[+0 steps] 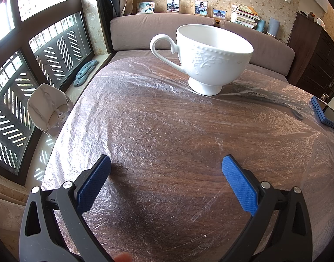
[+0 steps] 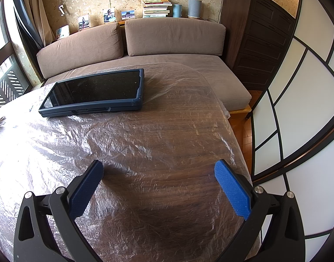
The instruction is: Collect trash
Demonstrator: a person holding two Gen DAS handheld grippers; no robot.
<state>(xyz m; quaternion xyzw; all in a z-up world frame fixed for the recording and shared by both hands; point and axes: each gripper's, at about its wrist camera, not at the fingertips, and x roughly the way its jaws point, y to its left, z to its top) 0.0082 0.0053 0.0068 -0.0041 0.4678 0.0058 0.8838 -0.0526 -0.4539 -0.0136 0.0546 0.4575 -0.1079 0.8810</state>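
Blue pads spread wide and empty on both your left claw (image 1: 166,167) and right claw (image 2: 159,172), over the crinkled film (image 1: 145,118) covering the table. No loose trash shows. From the left, the cup (image 1: 207,59) stands at one o'clock; from the right, the tablet (image 2: 94,91) lies at eleven, long axis crosswise.

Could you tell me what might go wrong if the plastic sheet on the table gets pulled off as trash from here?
The white cup and the tablet both rest on the plastic sheet, so dragging it could topple the cup or slide the tablet off the table. Both the left gripper and the right gripper are open and empty; crinkled film may slip from the pads.
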